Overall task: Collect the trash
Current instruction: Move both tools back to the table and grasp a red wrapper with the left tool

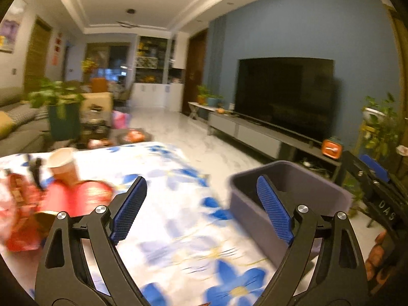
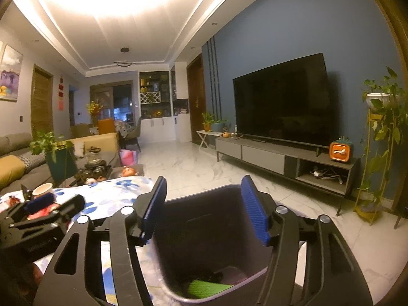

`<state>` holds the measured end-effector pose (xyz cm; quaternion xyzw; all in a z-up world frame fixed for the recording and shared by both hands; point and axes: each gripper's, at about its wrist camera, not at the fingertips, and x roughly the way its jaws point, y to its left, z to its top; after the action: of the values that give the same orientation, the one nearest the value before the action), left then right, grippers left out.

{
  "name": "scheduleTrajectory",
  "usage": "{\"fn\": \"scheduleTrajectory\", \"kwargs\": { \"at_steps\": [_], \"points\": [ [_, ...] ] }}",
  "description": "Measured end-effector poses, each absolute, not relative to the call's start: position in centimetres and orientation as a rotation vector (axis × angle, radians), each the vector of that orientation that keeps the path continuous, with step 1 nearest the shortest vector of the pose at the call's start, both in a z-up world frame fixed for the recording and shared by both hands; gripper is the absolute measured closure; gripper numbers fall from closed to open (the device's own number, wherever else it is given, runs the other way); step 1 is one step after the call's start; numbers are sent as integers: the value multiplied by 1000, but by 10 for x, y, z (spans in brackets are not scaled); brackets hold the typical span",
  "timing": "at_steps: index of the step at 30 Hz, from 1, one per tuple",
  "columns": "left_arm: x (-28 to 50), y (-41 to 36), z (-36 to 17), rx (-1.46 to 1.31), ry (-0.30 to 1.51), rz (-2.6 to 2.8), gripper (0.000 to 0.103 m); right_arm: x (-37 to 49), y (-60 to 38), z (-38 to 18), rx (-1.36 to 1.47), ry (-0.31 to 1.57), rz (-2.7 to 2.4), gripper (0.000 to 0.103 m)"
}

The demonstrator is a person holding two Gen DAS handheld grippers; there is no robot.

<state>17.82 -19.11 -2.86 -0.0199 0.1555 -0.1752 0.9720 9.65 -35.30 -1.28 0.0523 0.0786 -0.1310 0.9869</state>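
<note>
Left gripper (image 1: 201, 193): hovering spread wide, gripping nothing, above the floral table (image 1: 178, 229).
Right gripper (image 2: 204, 199): gaping over the bin (image 2: 216, 242) — a green item (image 2: 206, 288) lying inside.
Paper cup (image 1: 63, 163): sitting at the table's left edge.

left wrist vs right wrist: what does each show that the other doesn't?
Left wrist only: the red wrappers piled beside the paper cup, large and near, though blurred; also the open left tongs from behind.

Right wrist only: the inside of the grey bin, with a green item at its bottom, framed by the open right tongs.

Both: the floral tablecloth, the bin, the cup, the TV and the orange clock.
</note>
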Motion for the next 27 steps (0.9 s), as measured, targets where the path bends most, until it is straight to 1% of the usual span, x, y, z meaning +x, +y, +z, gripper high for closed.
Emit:
{"fn": "scheduleTrajectory", "kwargs": {
  "at_steps": [2, 6, 10, 17, 27],
  "points": [
    [172, -169, -30, -53, 310, -298, 16, 96, -342, -14, 101, 162, -240, 37],
    [160, -128, -30, -60, 299, -163, 16, 97, -317, -15, 99, 174, -179, 36],
    [143, -87, -32, -57, 297, -38, 16, 97, -287, -16, 98, 189, -99, 31],
    [111, -16, -39, -113, 288, 92, 16, 101, -233, -20, 61, 220, 27, 31],
    [95, 32, -46, -189, 309, 126, 16, 110, -181, -31, 42, 261, 126, 30]
  ]
}}
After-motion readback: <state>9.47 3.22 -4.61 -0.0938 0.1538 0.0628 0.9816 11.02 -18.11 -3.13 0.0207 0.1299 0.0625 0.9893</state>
